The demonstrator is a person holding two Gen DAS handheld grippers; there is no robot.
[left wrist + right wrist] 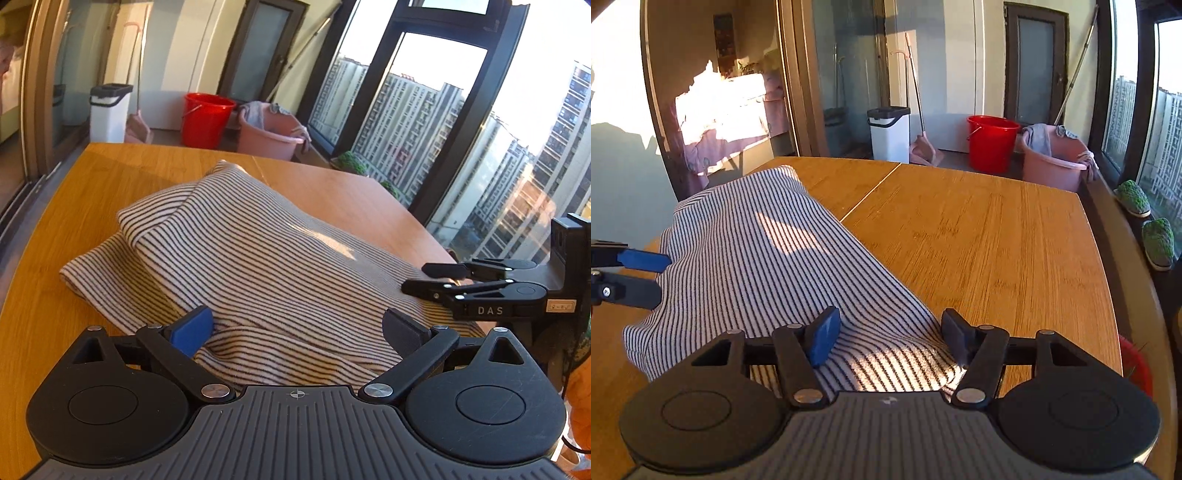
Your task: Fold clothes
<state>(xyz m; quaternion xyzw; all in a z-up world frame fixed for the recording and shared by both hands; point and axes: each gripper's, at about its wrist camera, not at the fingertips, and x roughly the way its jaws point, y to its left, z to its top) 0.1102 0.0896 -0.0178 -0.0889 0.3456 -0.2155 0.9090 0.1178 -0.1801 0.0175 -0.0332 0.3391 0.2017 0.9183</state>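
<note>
- On the wooden table [979, 236]: striped garment [236, 258], folded over, near edge under both tools.
- Your left gripper [297, 328]: spread wide, nothing pinched.
- Your right gripper [890, 338]: parted, fabric between, no pinch.

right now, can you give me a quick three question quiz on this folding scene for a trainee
1. True or false: the striped garment hangs off the wooden table.
2. Which bucket behind the table has cloths draped over its rim: A) the red bucket or B) the pink tub?
3. Fill in: the fingers of the left gripper and the right gripper are both ____, with striped fabric between them but not pinched.

Key: 1 false, it lies partly folded on the tabletop. 2 B. 3 open.
</note>
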